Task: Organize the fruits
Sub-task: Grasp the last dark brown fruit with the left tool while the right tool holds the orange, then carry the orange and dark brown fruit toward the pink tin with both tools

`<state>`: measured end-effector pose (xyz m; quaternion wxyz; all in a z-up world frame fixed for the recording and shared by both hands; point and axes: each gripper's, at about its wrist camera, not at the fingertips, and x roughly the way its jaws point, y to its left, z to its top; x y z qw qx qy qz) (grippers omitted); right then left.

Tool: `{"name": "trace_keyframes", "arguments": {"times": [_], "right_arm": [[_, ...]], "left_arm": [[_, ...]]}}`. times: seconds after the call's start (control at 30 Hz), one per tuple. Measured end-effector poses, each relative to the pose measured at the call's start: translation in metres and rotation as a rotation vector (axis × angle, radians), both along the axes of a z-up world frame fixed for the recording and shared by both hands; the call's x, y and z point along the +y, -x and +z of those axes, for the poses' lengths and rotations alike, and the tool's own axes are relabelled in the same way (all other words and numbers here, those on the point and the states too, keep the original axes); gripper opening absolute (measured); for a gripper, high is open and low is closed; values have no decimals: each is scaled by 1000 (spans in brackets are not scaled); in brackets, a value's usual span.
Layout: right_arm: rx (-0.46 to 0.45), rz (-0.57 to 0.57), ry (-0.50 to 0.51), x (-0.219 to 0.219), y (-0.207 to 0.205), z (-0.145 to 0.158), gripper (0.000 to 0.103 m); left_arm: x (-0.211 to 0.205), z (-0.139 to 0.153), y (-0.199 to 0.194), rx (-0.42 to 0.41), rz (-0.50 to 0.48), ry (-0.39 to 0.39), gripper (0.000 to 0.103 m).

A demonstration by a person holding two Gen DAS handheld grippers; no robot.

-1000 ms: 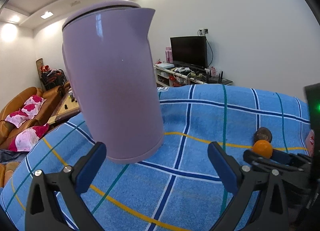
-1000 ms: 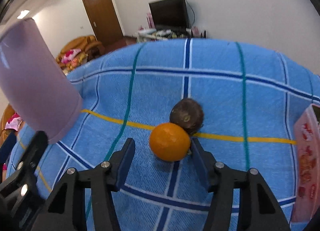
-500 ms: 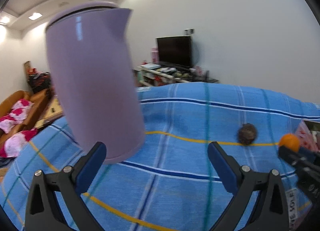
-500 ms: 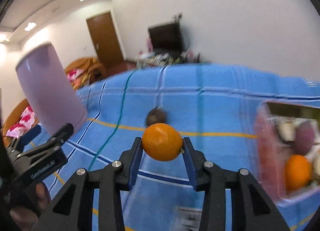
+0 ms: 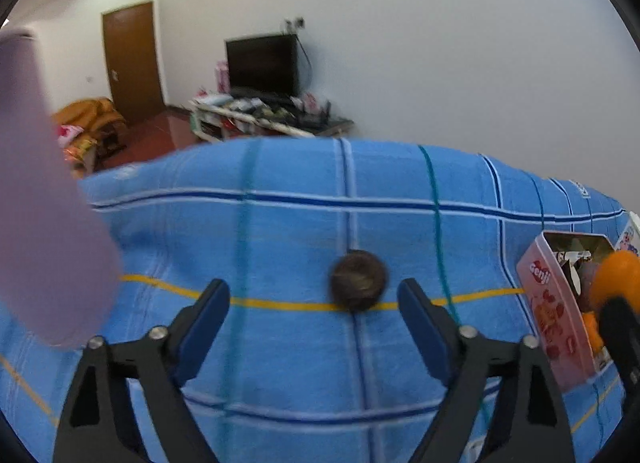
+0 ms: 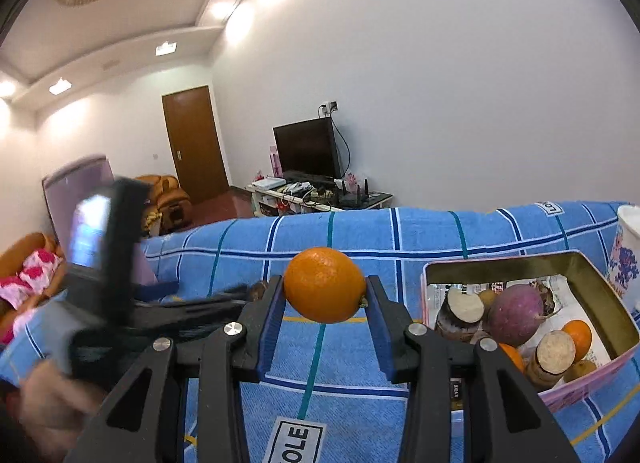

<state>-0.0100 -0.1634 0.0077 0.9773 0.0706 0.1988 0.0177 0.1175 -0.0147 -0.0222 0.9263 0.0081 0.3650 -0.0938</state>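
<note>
The fruit job looks partly done. The pink tin [image 6: 596,379], down to the right of the right claw [image 6: 325,303], already has food in it — a small orange, a round purple one and some cut pieces. Two things are not in yet.

One is the orange [image 6: 325,284]. The right claw has it squeezed between its two blue pads, one on each side, and holds it up in the air above the blue checked cloth [image 6: 360,395] on the table. The claw is closed only as far as the orange lets it. The tin sits just off to its right and lower, so the orange likely goes there next.

The other is a small round brown fruit [image 5: 359,280]. It lies on the cloth, on the yellow stripe, just ahead of the left claw [image 5: 314,305] and a bit toward its right finger. The left claw is fairly wide and its jaws are closing, but nothing is between them and they touch nothing. The brown fruit sits just past the tips.

A tall purple jug [image 5: 44,199] stands off to the far left of the left claw — it is blurry.
</note>
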Motion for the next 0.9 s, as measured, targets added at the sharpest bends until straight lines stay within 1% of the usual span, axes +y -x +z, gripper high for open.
{"name": "trace_keyframes", "arguments": {"times": [0.07,0.1,0.13,0.17,0.2,0.23,0.27,0.3,0.43,0.5,0.53,0.6,0.7,0.9], "right_arm": [[0,-4,-4,0,-1,1,42],[3,-5,-8,-2,-2,1,42],[6,-4,-14,-3,-3,1,42],[10,-4,-19,-4,-4,1,42],[16,-5,-21,-4,-5,1,42],[18,-4,-23,-5,-5,-1,42],[22,-1,-26,-5,-6,-1,42],[26,1,-28,-5,-6,-1,42],[31,11,-27,-2,-8,-2,42],[27,19,-25,0,-7,-3,42],[22,23,-24,1,-6,-3,42],[9,34,-21,4,-4,-2,42],[-15,58,-16,10,-1,-1,42],[-43,93,15,23,5,-2,42]], "left_arm": [[-15,-7,-12,29,-18,-6,79],[-22,-10,-19,52,-20,-22,75],[-26,-11,-22,60,-18,-24,69],[-29,-13,-29,77,-12,-16,66],[-31,-14,-32,88,-8,-13,60],[-32,-17,-37,114,-3,-11,51],[-32,-21,-42,144,-3,-7,46],[-31,-22,-44,156,-4,10,42],[-19,-20,-40,152,5,79,40],[-11,-18,-34,133,32,89,40],[-8,-15,-28,110,47,81,40],[-4,-5,-9,28,76,24,40],[3,6,15,-61,110,-54,40],[24,18,67,-177,176,-113,40]]}}
